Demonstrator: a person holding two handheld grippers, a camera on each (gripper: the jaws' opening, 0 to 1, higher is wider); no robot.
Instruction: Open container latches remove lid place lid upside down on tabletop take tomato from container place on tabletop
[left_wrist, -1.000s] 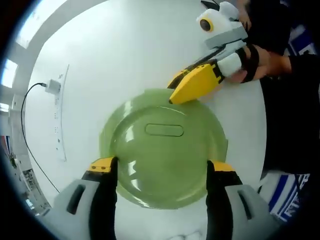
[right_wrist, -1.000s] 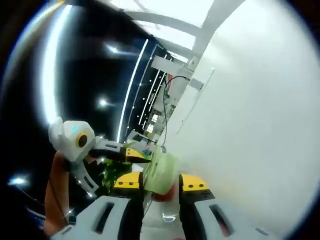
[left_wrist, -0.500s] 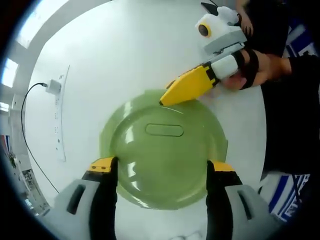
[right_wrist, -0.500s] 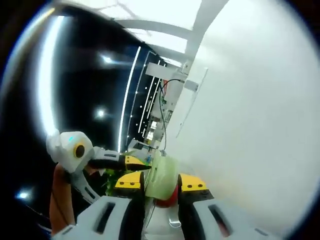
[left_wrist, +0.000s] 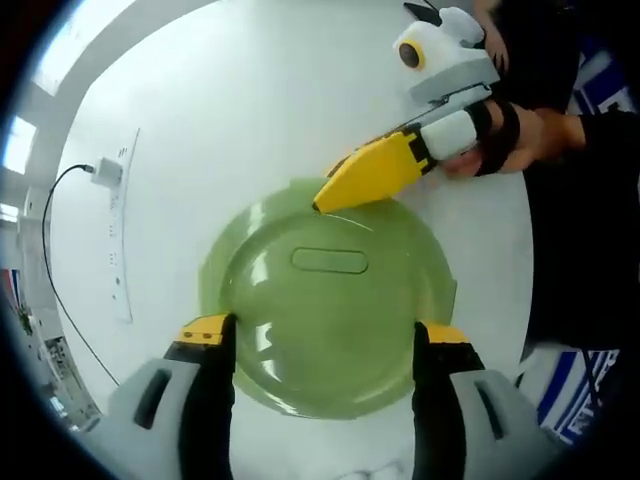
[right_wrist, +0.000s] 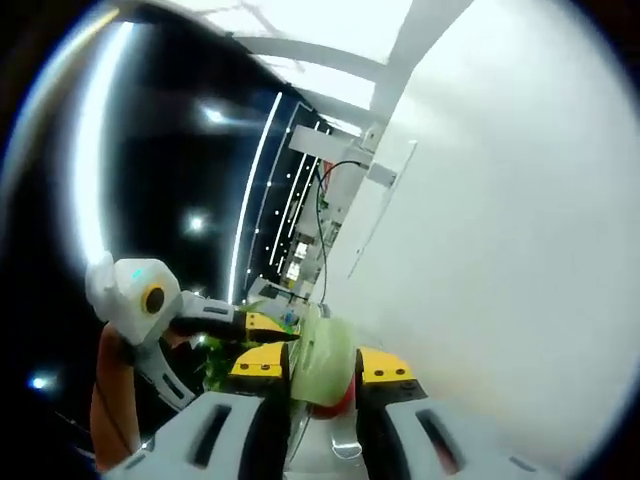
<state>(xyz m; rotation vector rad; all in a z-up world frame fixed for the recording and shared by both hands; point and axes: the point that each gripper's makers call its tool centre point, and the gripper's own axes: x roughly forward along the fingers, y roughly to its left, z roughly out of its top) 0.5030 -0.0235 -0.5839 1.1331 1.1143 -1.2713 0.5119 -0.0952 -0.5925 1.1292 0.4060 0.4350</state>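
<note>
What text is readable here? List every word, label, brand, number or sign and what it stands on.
There is no readable text in either view.
Green lid: a raised oval in its middle, with no lettering that can be made out.
White strip on the tabletop: faint marks, too small to read.
Background shelves and lights in the right gripper view: too blurred to read.

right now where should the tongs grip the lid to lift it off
At the rim, from opposite sides. The lid is a wide, shallow green disc, so only its thin edge fits between jaws. The right tongs already pinch the far rim; the left tongs straddle the near side.
</note>
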